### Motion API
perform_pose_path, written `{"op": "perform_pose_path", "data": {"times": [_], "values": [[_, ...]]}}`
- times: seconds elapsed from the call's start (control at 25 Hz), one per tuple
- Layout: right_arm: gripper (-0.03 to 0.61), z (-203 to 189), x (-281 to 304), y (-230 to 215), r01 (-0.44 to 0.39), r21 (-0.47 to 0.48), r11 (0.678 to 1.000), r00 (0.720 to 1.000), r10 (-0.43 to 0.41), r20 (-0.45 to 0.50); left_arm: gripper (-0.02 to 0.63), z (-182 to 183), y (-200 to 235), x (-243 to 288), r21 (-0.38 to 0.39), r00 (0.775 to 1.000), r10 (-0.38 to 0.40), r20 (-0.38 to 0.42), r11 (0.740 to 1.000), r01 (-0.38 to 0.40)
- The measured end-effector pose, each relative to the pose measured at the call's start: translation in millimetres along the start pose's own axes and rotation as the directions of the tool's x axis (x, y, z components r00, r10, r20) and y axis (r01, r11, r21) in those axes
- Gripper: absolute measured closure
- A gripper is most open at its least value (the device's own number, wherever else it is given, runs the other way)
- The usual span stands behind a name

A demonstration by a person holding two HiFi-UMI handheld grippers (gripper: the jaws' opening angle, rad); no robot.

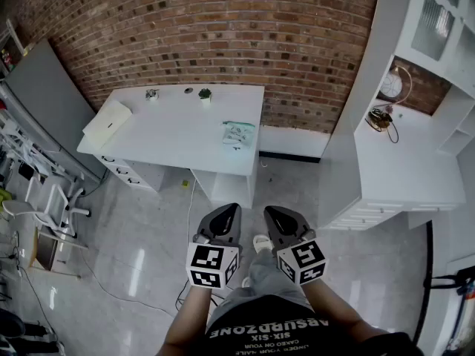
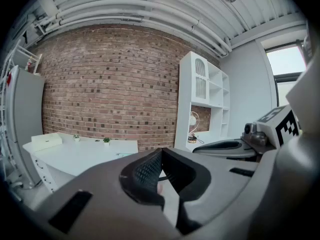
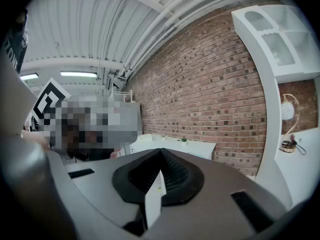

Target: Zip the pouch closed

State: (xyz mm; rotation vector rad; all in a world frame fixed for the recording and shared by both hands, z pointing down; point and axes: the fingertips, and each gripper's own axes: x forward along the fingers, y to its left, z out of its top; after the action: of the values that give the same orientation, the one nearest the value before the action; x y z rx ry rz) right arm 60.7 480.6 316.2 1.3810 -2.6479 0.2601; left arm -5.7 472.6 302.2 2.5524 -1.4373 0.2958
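head view: left hand-held gripper (image 1: 228, 211), right hand-held gripper (image 1: 273, 213) abreast, closed

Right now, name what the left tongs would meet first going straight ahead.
Free over the grey floor, then probably the white rectangular table, at its right end by the teal pouch; depth unclear.

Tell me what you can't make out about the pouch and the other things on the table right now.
- Pouch, head view: too far and small to tell whether its zip is open or shut.
- Pouch, left gripper view: mostly hidden behind the left gripper's own body.
- Dark speck at the table's far edge, head view: too small to name.
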Motion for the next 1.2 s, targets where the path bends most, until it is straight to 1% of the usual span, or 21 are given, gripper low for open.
{"op": "perform_pose_path", "data": {"times": [0.12, 0.24, 0.36, 0.44, 0.56, 0.76, 0.88, 0.92, 0.96, 1.0, 1.2], "values": [[0.580, -1, 10, -7, -0.019, -0.009, 1.000, 1.000, 0.019, -0.014, 0.607, -6, 5, 14, -0.026, 1.000, -0.006, -0.013, 1.000, 0.005], [0.580, -5, 21, -19, -0.036, -0.024, 0.999, 0.999, 0.036, -0.029, 0.607, -5, 11, 31, -0.037, 1.000, 0.001, -0.018, 0.999, -0.001], [0.580, -7, 36, -35, -0.038, -0.032, 0.999, 0.998, 0.037, -0.056, 0.607, -3, 18, 47, -0.046, 0.999, -0.011, -0.031, 0.999, 0.010], [0.578, -5, 51, -45, -0.038, -0.034, 0.999, 0.997, 0.036, -0.070, 0.607, 0, 30, 58, -0.052, 0.999, -0.012, -0.038, 0.999, 0.010], [0.578, -1, 74, -59, -0.056, -0.036, 0.998, 0.995, 0.053, -0.081, 0.607, 5, 52, 75, -0.071, 0.999, 0.009, -0.036, 0.997, -0.012], [0.574, 10, 112, -82, -0.077, -0.053, 0.996, 0.993, 0.071, -0.093, 0.606, 13, 74, 108, -0.093, 1.000, -0.006, -0.027, 0.996, 0.004], [0.524, 15, 135, -96, -0.090, -0.056, 0.994, 0.991, 0.084, -0.099, 0.603, 19, 88, 127, -0.095, 1.000, -0.002, -0.016, 0.996, 0.001], [0.509, 16, 142, -101, -0.094, -0.059, 0.994, 0.991, 0.088, -0.103, 0.587, 21, 92, 133, -0.096, 1.000, -0.005, -0.011, 0.995, 0.004], [0.501, 17, 150, -106, -0.098, -0.062, 0.993, 0.990, 0.091, -0.106, 0.545, 23, 96, 140, -0.097, 1.000, -0.008, -0.007, 0.995, 0.008], [0.493, 18, 157, -111, -0.102, -0.065, 0.993, 0.989, 0.094, -0.110, 0.517, 24, 101, 147, -0.098, 1.000, -0.009, -0.007, 0.995, 0.008], [0.479, 20, 191, -134, -0.138, -0.071, 0.988, 0.982, 0.127, -0.136, 0.486, 27, 125, 176, -0.103, 0.999, 0.025, -0.029, 0.994, -0.028]]}}
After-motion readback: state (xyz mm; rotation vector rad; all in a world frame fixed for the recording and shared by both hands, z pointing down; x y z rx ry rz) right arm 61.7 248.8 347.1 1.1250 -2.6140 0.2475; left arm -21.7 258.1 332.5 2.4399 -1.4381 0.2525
